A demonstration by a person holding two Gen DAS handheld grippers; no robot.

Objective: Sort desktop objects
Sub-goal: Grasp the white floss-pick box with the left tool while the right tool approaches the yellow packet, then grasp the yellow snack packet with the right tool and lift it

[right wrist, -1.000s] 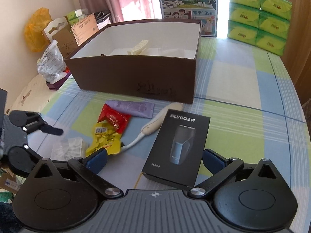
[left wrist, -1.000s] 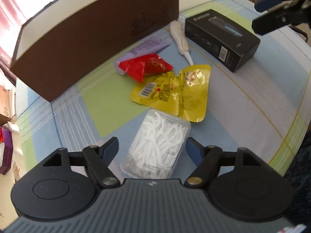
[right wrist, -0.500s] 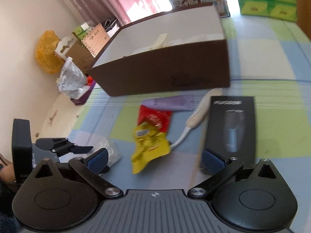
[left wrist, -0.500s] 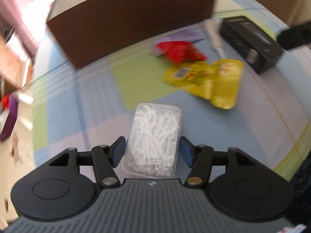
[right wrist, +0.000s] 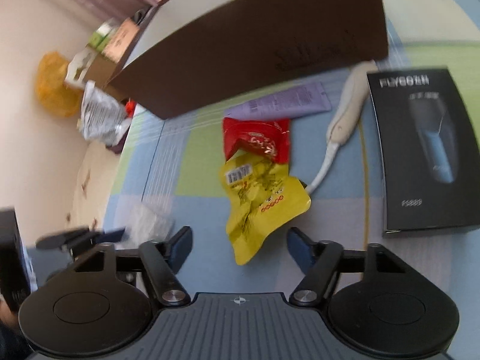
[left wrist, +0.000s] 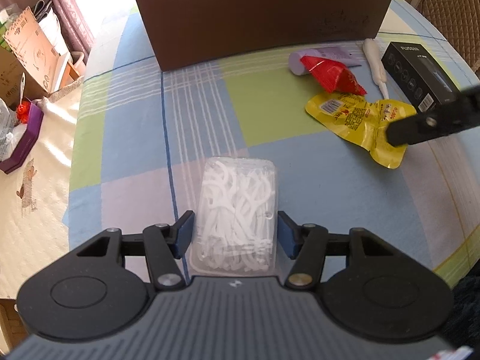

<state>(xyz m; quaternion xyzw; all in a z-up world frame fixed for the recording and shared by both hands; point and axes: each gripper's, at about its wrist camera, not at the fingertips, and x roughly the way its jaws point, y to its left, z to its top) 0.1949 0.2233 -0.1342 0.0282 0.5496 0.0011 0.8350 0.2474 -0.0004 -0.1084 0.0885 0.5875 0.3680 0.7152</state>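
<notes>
My left gripper (left wrist: pixel 234 234): fingers just closing round clear plastic box of white floss picks (left wrist: pixel 237 213) on table (left wrist: pixel 330 186), flanking it, contact unclear. My right gripper (right wrist: pixel 238 244): fingers narrowing, still spread, yellow foil snack pouch (right wrist: pixel 258 204) between tips. Two pickups starting; brown cardboard box (left wrist: pixel 264 15) beyond fingers.

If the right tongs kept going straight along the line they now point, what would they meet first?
Most likely the yellow packet: its lower tip lies between the fingers of the right tongs, whose jaws have just been closing and do not yet press on it. How far above it they are is unclear.
</notes>
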